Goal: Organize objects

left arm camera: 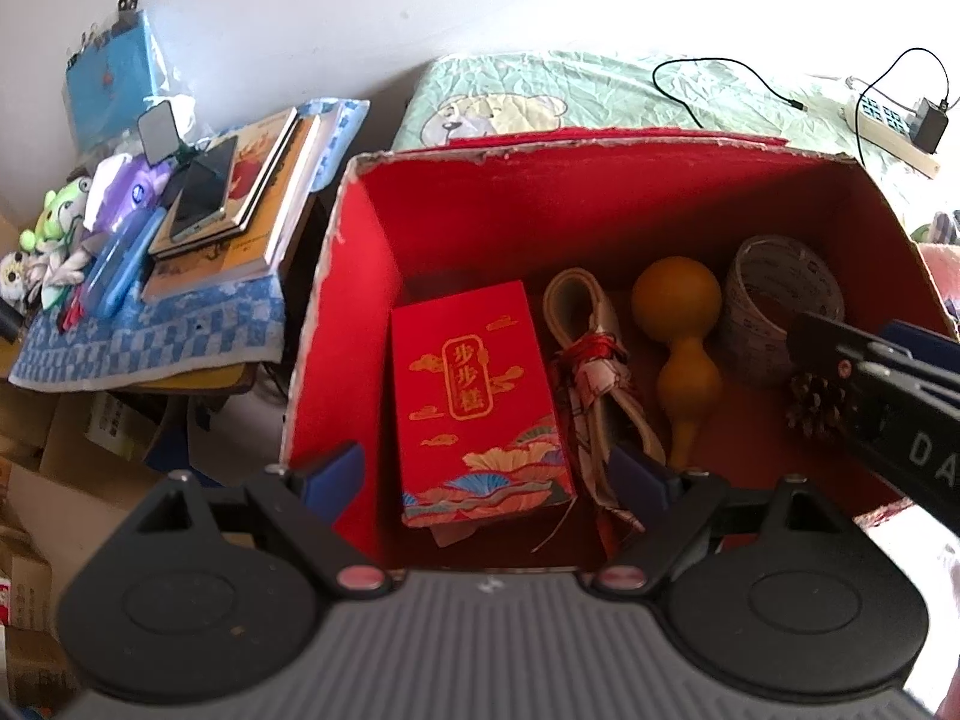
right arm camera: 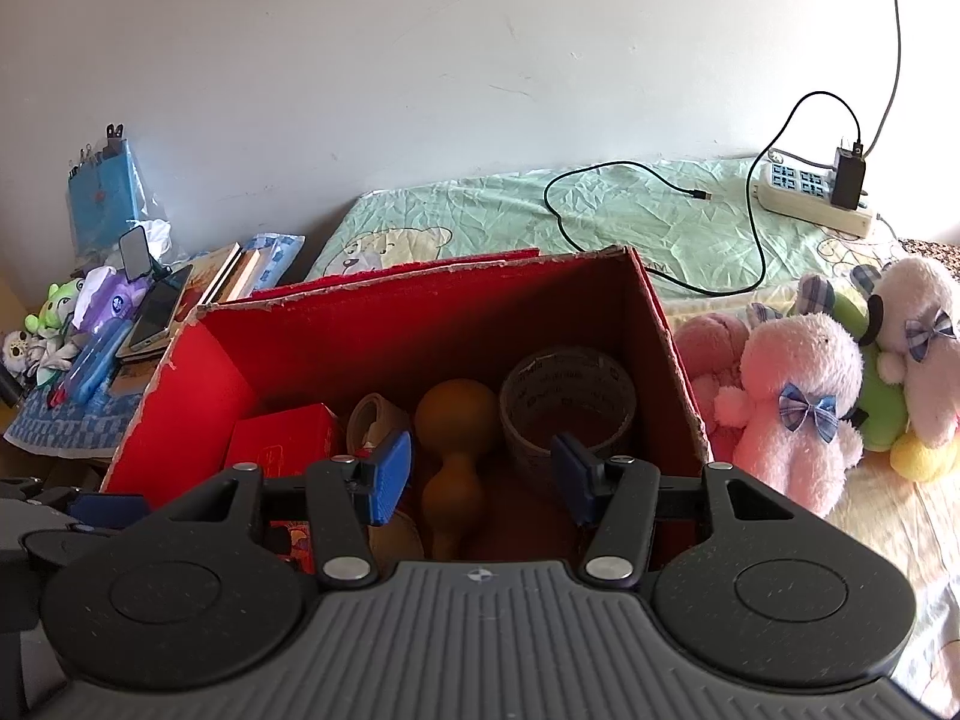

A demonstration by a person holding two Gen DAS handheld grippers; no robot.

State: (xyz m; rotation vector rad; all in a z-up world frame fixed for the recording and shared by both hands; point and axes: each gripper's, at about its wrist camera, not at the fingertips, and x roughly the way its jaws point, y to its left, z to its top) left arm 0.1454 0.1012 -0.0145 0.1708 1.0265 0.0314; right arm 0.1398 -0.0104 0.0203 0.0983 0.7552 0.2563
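Note:
An open red cardboard box (left arm camera: 600, 147) (right arm camera: 420, 324) stands on the bed. Inside lie a red and gold gift carton (left arm camera: 474, 408) (right arm camera: 282, 438), a tied cord bundle (left arm camera: 588, 360) (right arm camera: 375, 414), a yellow gourd (left arm camera: 681, 324) (right arm camera: 456, 414), a tape roll (left arm camera: 774, 294) (right arm camera: 567, 396) and a pinecone (left arm camera: 813, 402). My left gripper (left arm camera: 489, 474) hovers open over the gift carton at the box's near edge. My right gripper (right arm camera: 482, 477) is open above the gourd, holding nothing. It also reaches into the box from the right in the left wrist view (left arm camera: 864, 354), beside the pinecone.
Several plush toys (right arm camera: 804, 390) sit right of the box on the bed. A power strip (right arm camera: 810, 192) with a charger and black cable (right arm camera: 600, 180) lies on the green sheet behind. To the left, books and a phone (left arm camera: 204, 192) rest on a blue checked cloth (left arm camera: 180, 330).

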